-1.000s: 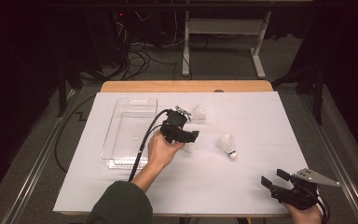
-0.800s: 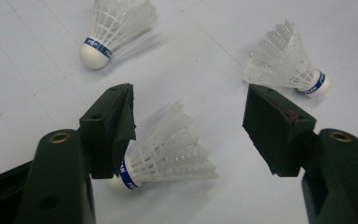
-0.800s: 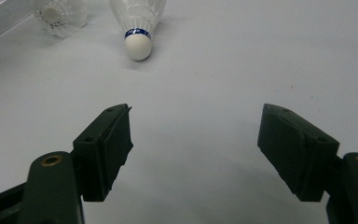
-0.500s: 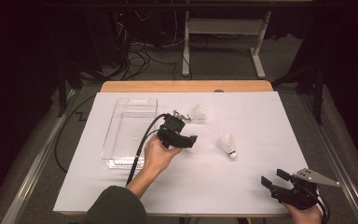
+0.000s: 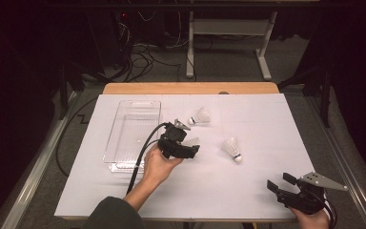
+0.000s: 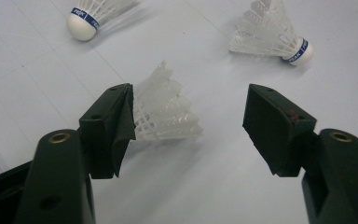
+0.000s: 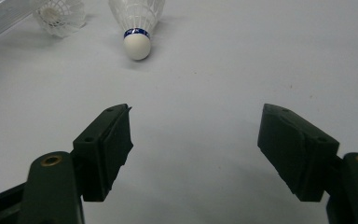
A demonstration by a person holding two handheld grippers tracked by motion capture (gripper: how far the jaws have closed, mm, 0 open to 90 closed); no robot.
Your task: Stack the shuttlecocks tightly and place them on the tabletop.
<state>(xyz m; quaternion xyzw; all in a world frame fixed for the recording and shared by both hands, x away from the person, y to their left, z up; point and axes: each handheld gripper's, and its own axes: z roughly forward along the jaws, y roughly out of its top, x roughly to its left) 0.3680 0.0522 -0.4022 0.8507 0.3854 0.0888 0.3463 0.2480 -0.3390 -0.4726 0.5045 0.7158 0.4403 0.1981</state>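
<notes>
At the middle of the high view, your left gripper [image 5: 189,149] hangs just over the white sheet [image 5: 267,191] with its jaws spread wide and nothing between them; in the left gripper view the nearest shuttlecock [image 6: 165,112] lies on its side with its feathered skirt touching the inner face of the left-hand jaw, well short of the other. That placement suggests you are lining up to pinch the skirt, which looks light and springy, so a gentle squeeze should do. Two more shuttlecocks lie apart from it: one toward the upper middle of the high view [image 5: 200,116], one to the right of centre [image 5: 232,149]. The clear tray [image 5: 136,107] sits at the left of the sheet, probably where they are meant to go. Your right gripper [image 5: 279,184] waits at the lower right corner, jaws likewise parted and empty, likely kept out of the way. The nearest shuttlecock's cork is hidden behind the jaw, and in the high view the gripper covers most of it.
</notes>
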